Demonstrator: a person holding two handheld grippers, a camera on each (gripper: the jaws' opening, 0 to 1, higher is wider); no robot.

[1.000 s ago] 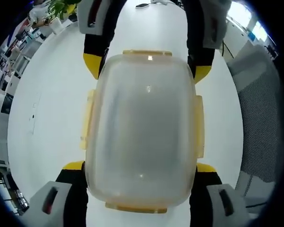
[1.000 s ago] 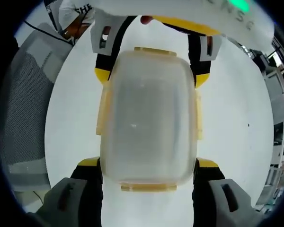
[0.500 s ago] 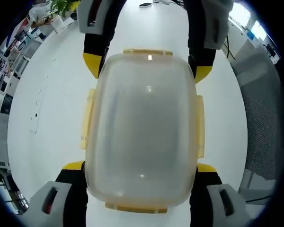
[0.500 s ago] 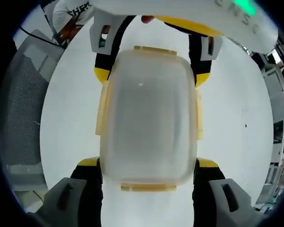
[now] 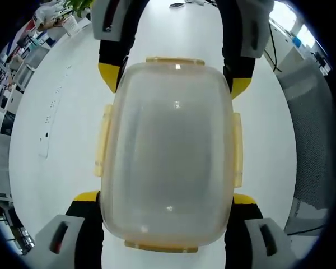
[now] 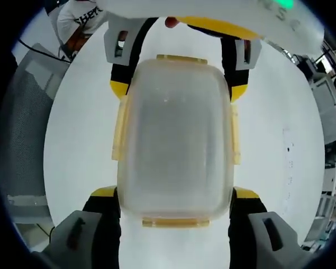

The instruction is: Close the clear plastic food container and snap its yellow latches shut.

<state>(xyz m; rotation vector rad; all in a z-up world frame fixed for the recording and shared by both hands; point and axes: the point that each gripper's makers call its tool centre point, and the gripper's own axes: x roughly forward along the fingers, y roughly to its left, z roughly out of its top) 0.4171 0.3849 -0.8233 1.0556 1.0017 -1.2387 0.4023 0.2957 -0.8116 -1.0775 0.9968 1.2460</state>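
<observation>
The clear plastic food container [image 5: 171,151] with its lid on is held over the white table [image 5: 56,112], gripped at both ends. My left gripper [image 5: 166,197] is shut on its near end, yellow fingertips [image 5: 87,196] at either side. The right gripper [image 5: 173,81] clamps the far end. In the right gripper view the container [image 6: 176,140] sits between my right gripper [image 6: 175,192] below and the left gripper [image 6: 176,87] above. Yellow latches [image 5: 102,140] run along all sides [image 6: 121,131]; whether they are snapped down I cannot tell.
A grey mesh chair [image 5: 319,129] stands beside the table, seen too in the right gripper view [image 6: 22,134]. Shelves and a plant [image 5: 78,5] line the room's edge. A person in a white shirt [image 6: 87,17] is behind the left gripper.
The table and chair have slid across both views while the container and both grippers kept the same places relative to each other, so the held container moved together with the hands.
</observation>
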